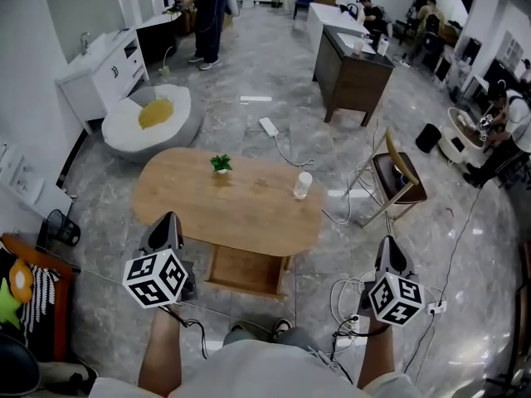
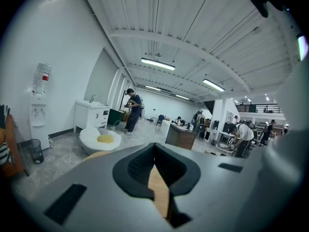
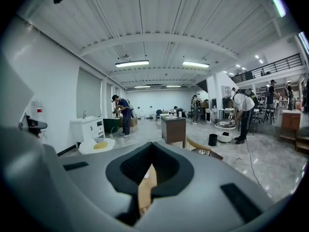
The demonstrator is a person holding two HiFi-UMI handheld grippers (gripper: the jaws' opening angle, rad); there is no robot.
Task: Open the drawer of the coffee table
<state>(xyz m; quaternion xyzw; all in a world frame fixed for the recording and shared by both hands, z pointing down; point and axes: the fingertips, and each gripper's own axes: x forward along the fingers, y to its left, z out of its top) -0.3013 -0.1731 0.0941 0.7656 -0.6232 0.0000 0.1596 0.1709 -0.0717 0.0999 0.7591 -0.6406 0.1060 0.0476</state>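
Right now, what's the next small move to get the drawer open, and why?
Probably lower the left gripper toward the drawer and open its jaws: it is shut, empty, off the drawer, and nearer than the right gripper, also shut.

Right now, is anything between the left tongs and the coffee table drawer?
Nothing visible. The drawer sits under the table at its near edge, just right of the left tongs, with no object between them. The plant and cup stand on top, clear of the path.
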